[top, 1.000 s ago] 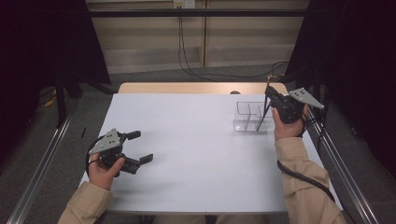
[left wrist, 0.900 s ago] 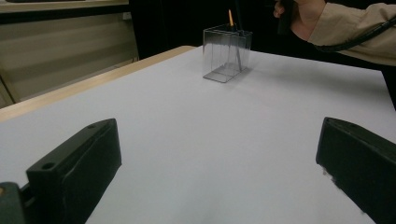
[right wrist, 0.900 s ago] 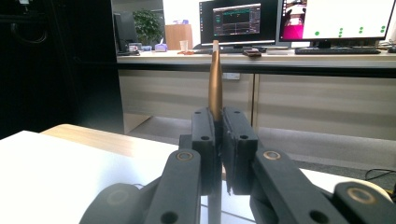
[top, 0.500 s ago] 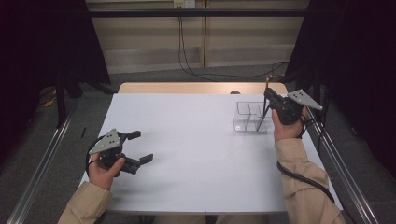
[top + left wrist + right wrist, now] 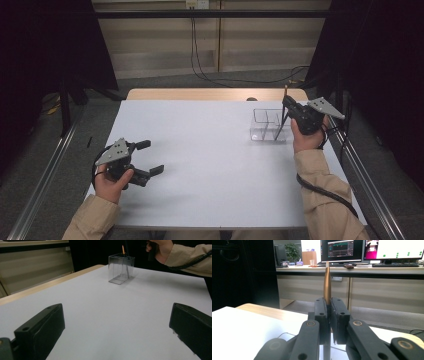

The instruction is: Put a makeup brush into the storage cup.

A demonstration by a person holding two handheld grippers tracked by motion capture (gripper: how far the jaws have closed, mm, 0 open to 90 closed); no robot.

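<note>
Right gripper (image 5: 286,103) stands above the far-right part of the white table (image 5: 200,150), its two black jaws pressed together on a slender pen-like stick (image 5: 281,120). In the right gripper view the jaws meet around the stick's shaft, and its bronze, tapered upper end (image 5: 327,282) rises straight up from between them. The stick's long axis runs nearly upright, tilted slightly; in the high view its dark lower part slants down and toward the person into the clear plastic box (image 5: 267,125), a small divided container that sits on the table just left of the right hand. The lower end lies inside the compartment nearest the gripper; whether it touches the box floor cannot be told. In the left gripper view the box (image 5: 121,268) appears far off across the table, with the stick's orange tip (image 5: 123,249) showing above its rim.

Left gripper (image 5: 145,157) rests low over the near-left part of the table, well apart from the box, its jaws spread wide with nothing between them.

The governing relation is vertical: the box opening lies directly below the pinched stick, so the coming move is judged to be a straight lowering along the stick's own axis and then a release. The right hand is much the nearer to the box.
</note>
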